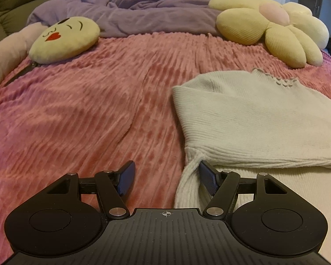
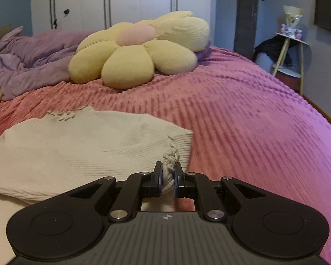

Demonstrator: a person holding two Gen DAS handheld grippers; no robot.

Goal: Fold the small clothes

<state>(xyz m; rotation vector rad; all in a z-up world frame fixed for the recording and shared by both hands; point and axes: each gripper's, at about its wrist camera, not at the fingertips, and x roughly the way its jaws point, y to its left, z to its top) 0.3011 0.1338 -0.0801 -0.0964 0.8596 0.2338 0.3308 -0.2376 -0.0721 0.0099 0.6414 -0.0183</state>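
A cream ribbed knit sweater [image 1: 253, 119] lies partly folded on the pink bedspread [image 1: 88, 110], its frilled collar toward the far side. My left gripper [image 1: 166, 177] is open at the sweater's near left corner, with a dangling fold of knit [image 1: 188, 185] between its fingers, close to the right finger. In the right wrist view the sweater [image 2: 77, 145] lies to the left. My right gripper [image 2: 168, 172] is shut on the sweater's frilled edge [image 2: 171, 156] at its near right corner.
A yellow flower cushion [image 2: 139, 50] and a kiss-face emoji cushion [image 1: 65, 38] lie at the far side, with a crumpled purple blanket [image 1: 143, 6] behind them. White wardrobes [image 2: 121, 0] and a small side table [image 2: 290, 44] stand beyond the bed.
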